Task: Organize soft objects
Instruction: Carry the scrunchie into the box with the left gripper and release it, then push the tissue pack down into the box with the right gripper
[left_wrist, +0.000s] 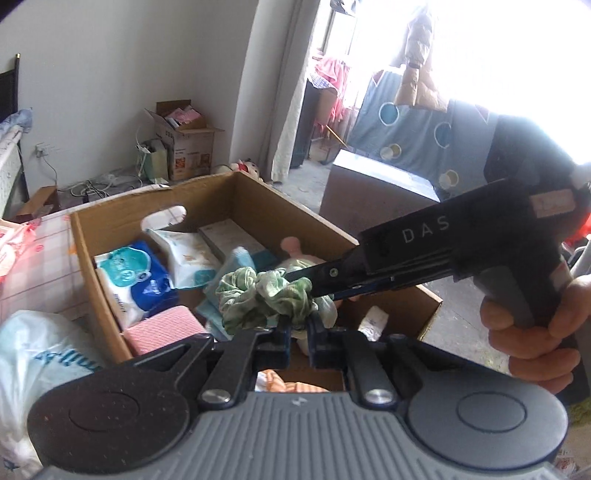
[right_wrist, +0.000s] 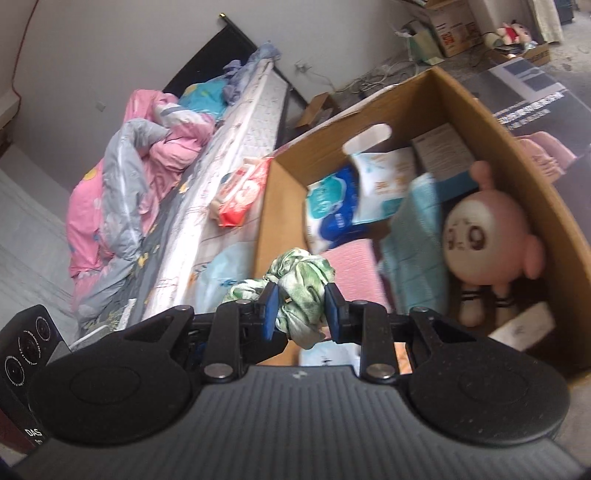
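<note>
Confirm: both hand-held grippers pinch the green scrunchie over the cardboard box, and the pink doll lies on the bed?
Not quite. The pink doll lies inside the cardboard box, not on the bed; the right wrist view shows it. The rest holds: left hand-held gripper and right hand-held gripper both pinch the green scrunchie.

Bedroom surroundings, placed from the bed

A bed with a white patterned mattress (right_wrist: 236, 122) stands against the pale wall, its black headboard (right_wrist: 218, 48) at the wall end. A crumpled pink and grey quilt (right_wrist: 125, 177) is heaped on the bed's far side. On the wall just beside the bed's head sits a white wall socket (right_wrist: 303, 65). Below it, white cables (left_wrist: 103, 182) trail over the floor. Further along that wall from the bed stand a pale green paper bag (left_wrist: 155, 162) and a small open brown carton (left_wrist: 188, 144). Well apart from the bed, past the carton, hangs a white lace curtain (left_wrist: 291, 110) – beyond it, a blue cloth with circles (left_wrist: 413, 133) and a pink garment (left_wrist: 328, 74) hang in bright window light.
</note>
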